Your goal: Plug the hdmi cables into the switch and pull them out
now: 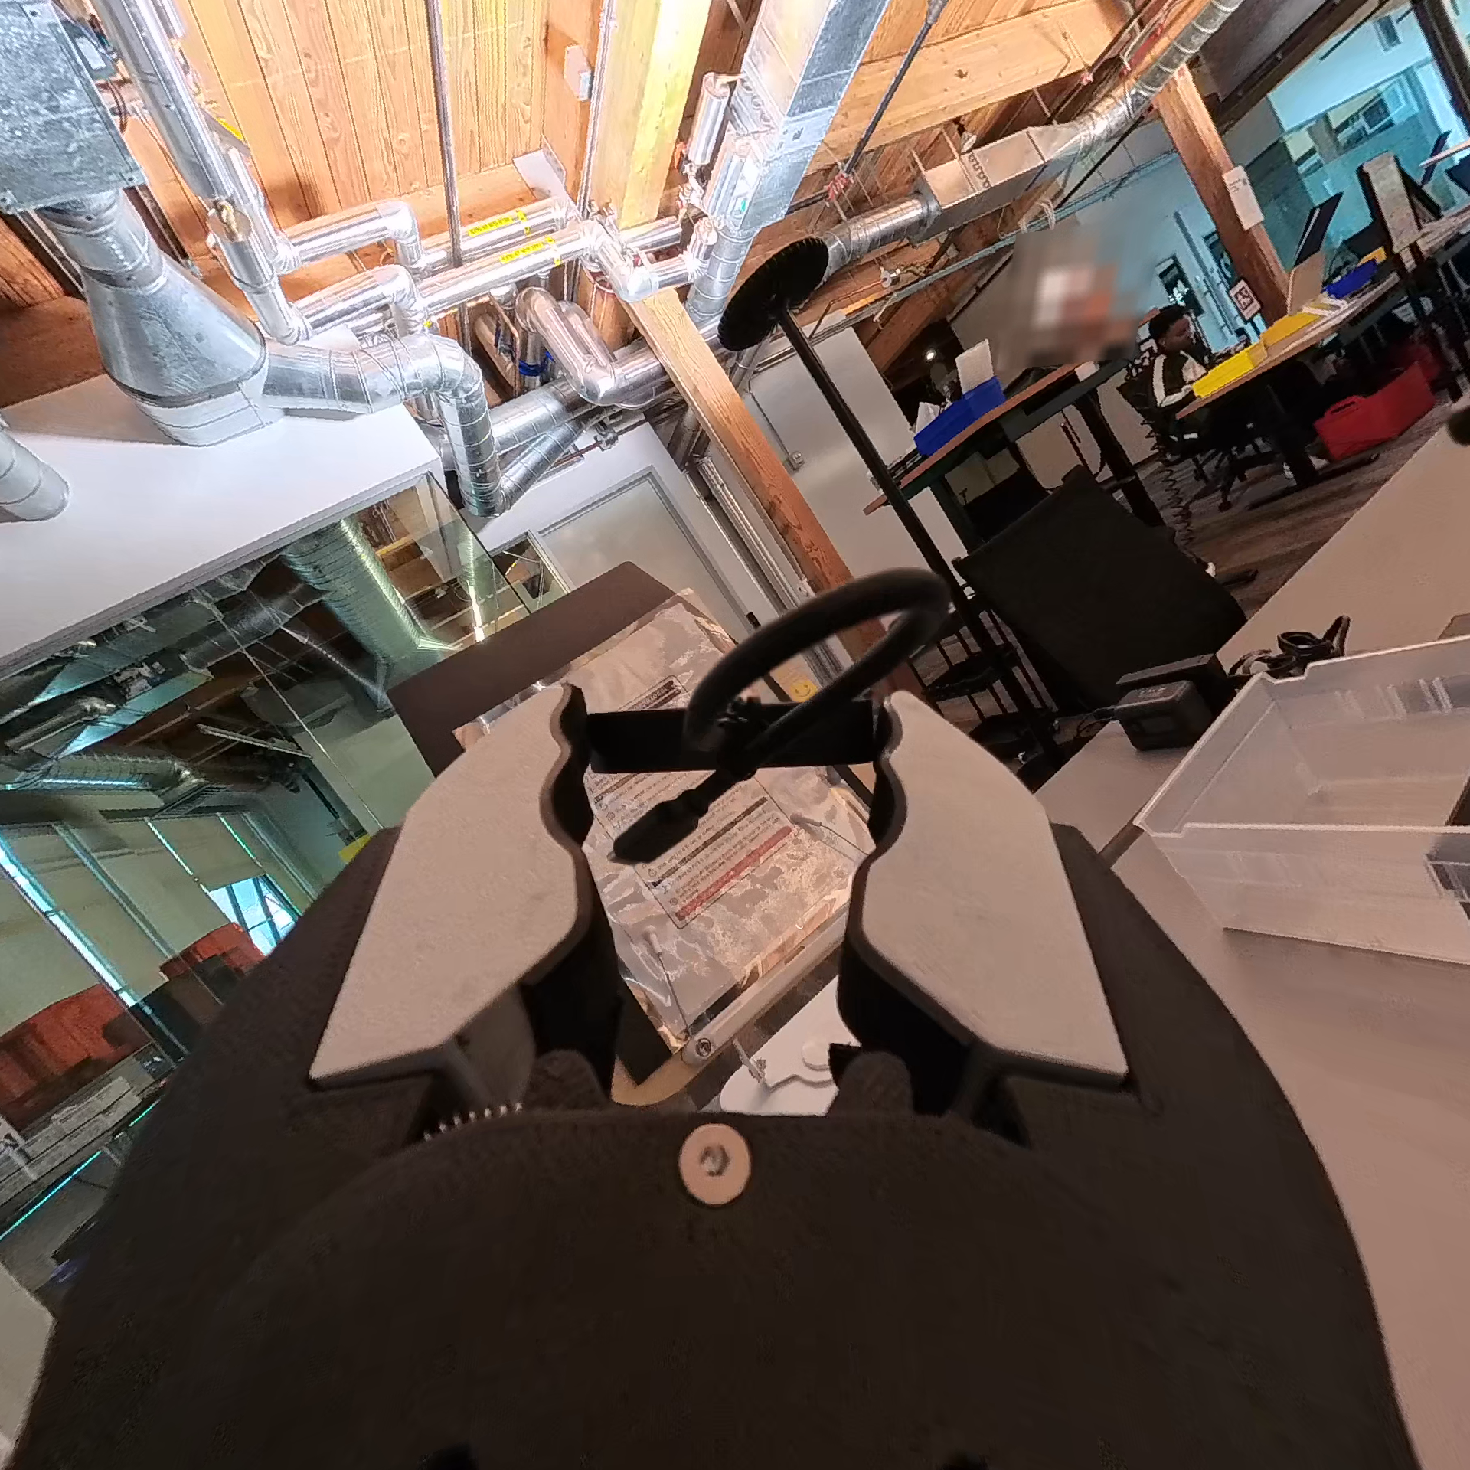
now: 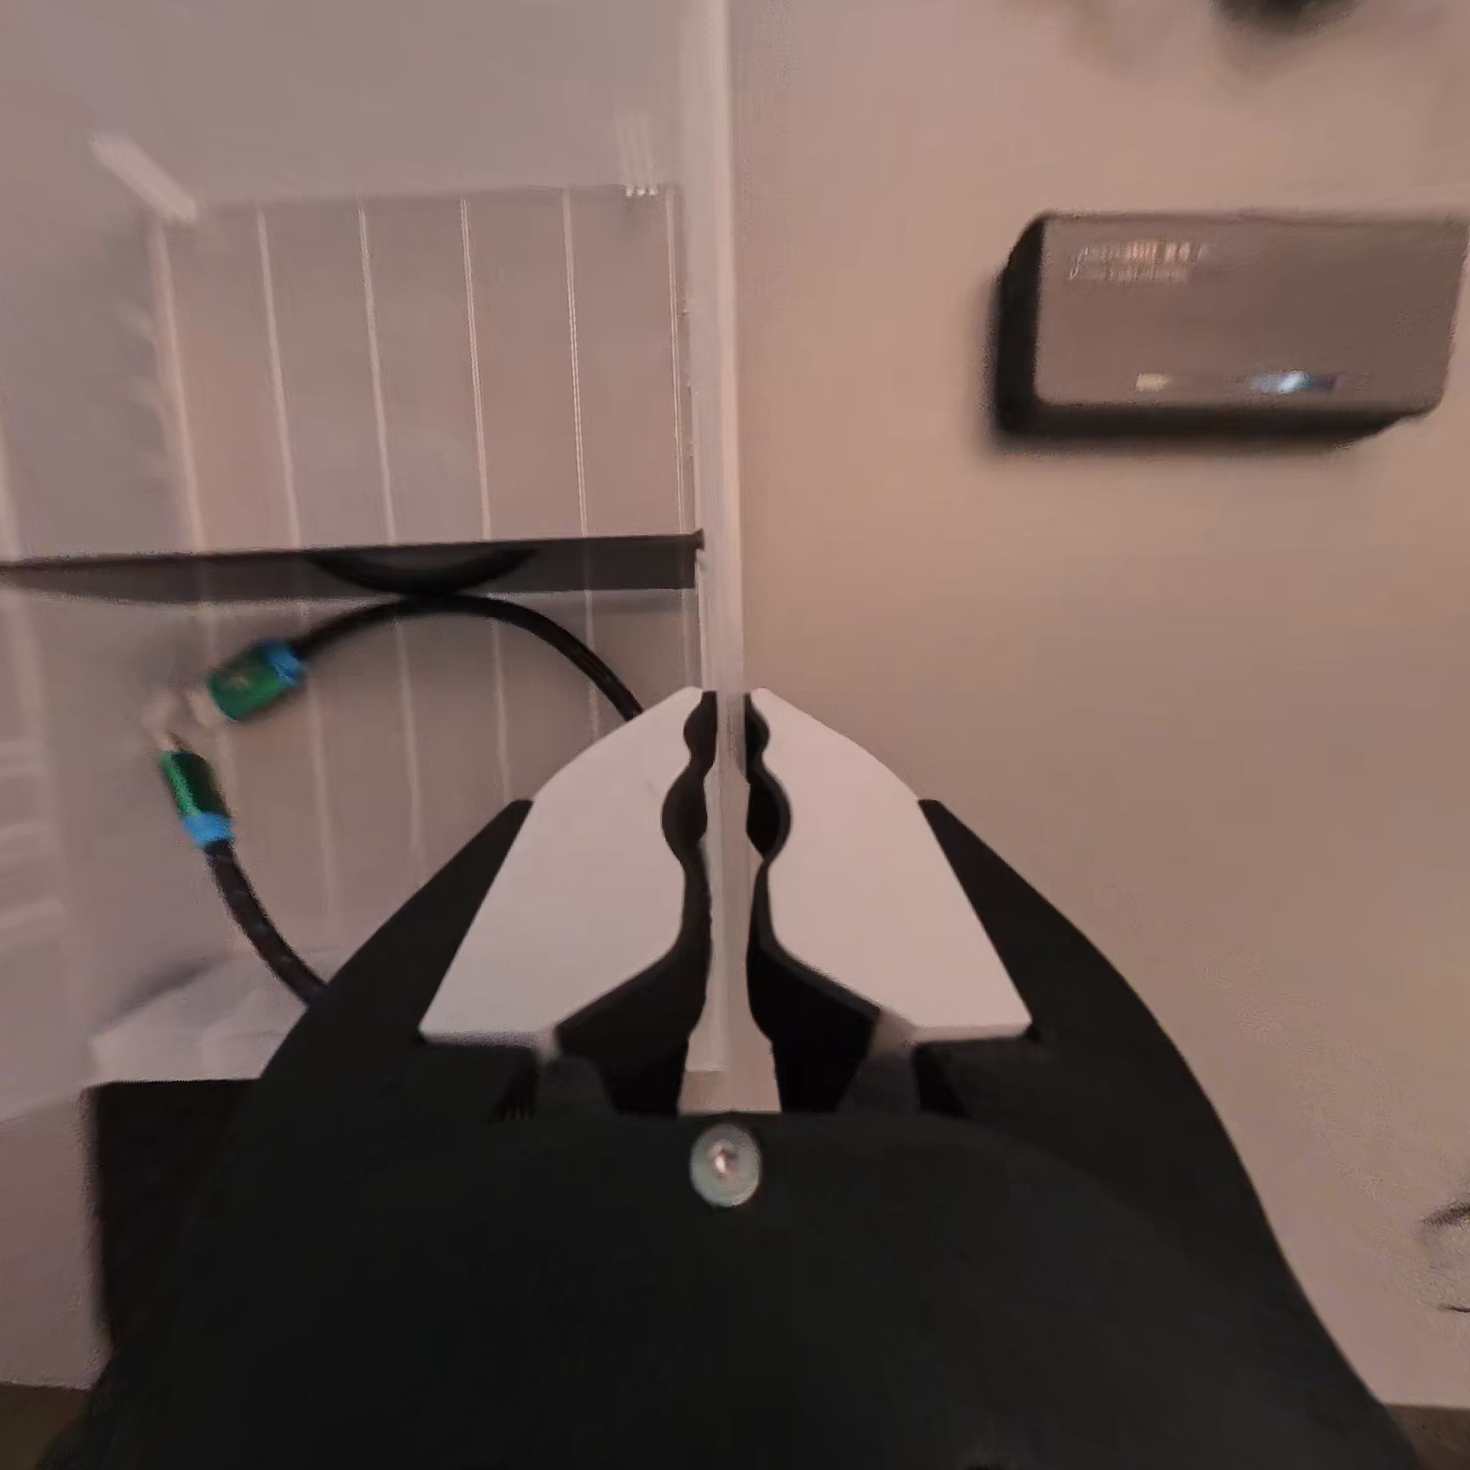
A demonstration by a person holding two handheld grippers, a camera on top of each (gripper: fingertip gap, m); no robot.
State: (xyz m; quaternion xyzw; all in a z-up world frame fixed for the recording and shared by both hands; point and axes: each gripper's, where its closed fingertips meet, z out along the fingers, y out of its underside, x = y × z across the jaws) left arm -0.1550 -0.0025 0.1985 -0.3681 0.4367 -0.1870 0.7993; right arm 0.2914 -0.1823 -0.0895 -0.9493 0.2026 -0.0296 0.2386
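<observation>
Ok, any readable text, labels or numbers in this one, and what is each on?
Clear plastic bag: printed warning label, lettering too small to read reliably.
Ceiling pipes: yellow tags, too small to read.
Switch: pale print on its top face, blurred by motion.
Black-and-white sign on a far post: too small to read.
Nothing else bears writing.

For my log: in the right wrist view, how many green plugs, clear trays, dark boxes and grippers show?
green plugs: 2
clear tray: 1
dark box: 1
right gripper: 1
Total: 5
</observation>
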